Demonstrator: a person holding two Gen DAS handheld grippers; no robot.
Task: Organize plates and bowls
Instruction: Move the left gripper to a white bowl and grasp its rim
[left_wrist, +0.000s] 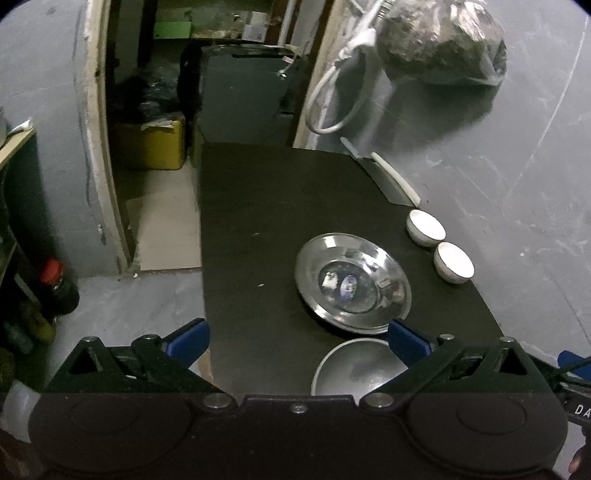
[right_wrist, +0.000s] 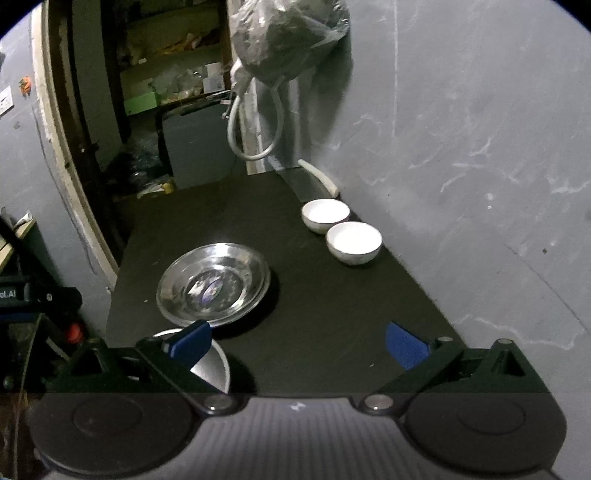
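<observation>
Both the left gripper (left_wrist: 297, 341) and the right gripper (right_wrist: 297, 341) hovered wide and empty; judged next: nesting the two white ceramic bowls (right_wrist: 354, 242) by the black table's (right_wrist: 332, 302) right edge.

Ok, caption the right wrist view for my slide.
Open right tool above a dark table holding steel plate and two white bowls.

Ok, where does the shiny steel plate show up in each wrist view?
Left wrist: steel plate sits right of centre on the black table, above the right jaw.
Right wrist: steel plate sits left of centre, above the left jaw.
Shared landmark: the two white bowls by the wall.
</observation>
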